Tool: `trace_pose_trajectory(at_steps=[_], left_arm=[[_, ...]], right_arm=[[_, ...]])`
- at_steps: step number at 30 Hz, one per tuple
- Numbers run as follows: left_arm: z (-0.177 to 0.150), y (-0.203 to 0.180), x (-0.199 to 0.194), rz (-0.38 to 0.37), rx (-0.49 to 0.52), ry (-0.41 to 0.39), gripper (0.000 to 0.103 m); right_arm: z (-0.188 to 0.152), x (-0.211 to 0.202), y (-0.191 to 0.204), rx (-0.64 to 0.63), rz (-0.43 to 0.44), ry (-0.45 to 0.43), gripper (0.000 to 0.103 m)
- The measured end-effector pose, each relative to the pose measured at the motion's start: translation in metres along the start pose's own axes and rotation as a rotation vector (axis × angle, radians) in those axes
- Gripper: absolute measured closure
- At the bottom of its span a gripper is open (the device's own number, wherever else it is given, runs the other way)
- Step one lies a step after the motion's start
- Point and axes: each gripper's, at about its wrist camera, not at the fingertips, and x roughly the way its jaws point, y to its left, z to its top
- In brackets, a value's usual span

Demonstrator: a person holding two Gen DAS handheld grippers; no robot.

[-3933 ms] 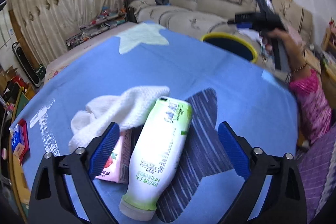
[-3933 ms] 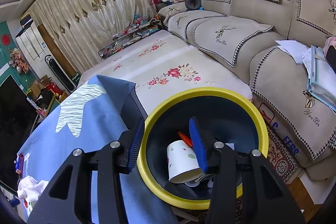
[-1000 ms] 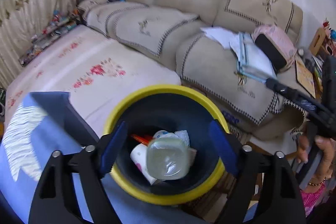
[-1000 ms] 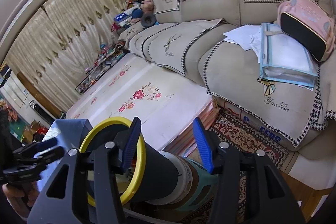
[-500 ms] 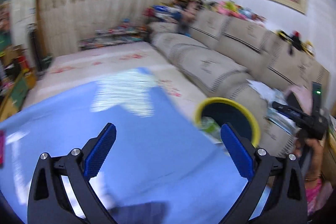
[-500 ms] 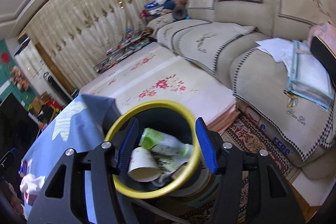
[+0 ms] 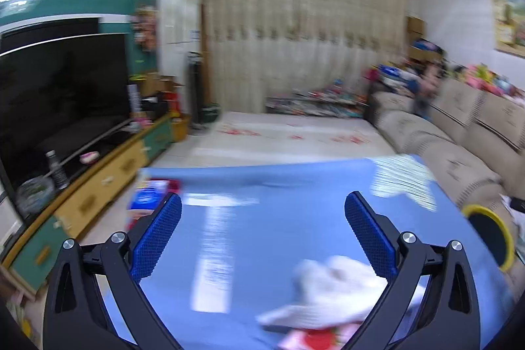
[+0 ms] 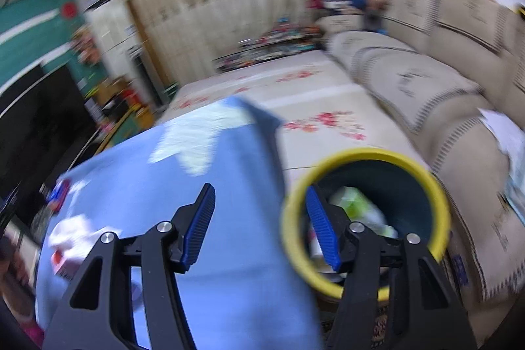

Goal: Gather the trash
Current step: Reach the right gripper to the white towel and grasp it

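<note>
My left gripper (image 7: pixel 262 235) is open and empty above the blue tablecloth (image 7: pixel 262 186). A white cloth (image 7: pixel 331 294) lies low between its fingers, over a pink carton (image 7: pixel 311 338). The yellow-rimmed dark bin (image 7: pixel 489 235) stands off the table's right edge. My right gripper (image 8: pixel 262 228) is open and empty over the table's edge, beside the bin (image 8: pixel 423 176). The green-and-white bottle (image 8: pixel 352 202) and other trash lie inside it. The cloth (image 8: pixel 70 233) and carton (image 8: pixel 64 264) show at the far left. Both views are blurred.
A beige sofa (image 8: pixel 426 87) runs along the right, behind the bin. A floral floor mat (image 8: pixel 295 94) lies beyond the table. A TV (image 7: pixel 59 94) on a low cabinet stands to the left. A red and blue packet (image 7: pixel 147 195) lies at the table's far left edge.
The left gripper dropped the bottle into the bin, then swung left, back over the table to the cloth and carton. The right gripper has turned left, with the table edge now between its fingers.
</note>
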Motion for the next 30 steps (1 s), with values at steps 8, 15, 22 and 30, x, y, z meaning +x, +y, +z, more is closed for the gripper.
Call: trace_pose_trajectory(at_steps=[8,15,22,30], left_arm=[[-0.003,0.050,0.001,0.199,-0.012,-0.073,0.005],[-0.004,0.072,0.003,0.199,-0.079,-0.066,0.005],[-0.011,0.090,0.011,0.171,-0.150,-0.034,0.005],[-0.015,0.065,0.009,0.168,-0.140,-0.025,0.005]], right_arm=[[-0.010,0.034,0.144,-0.309,0.259,0.142,0.048],[-0.039,0.046,0.236,-0.516,0.456,0.248,0.048],[-0.068,0.059,0.276,-0.656,0.454,0.290,0.048],[-0.066,0.086,0.278,-0.605,0.433,0.316,0.095]])
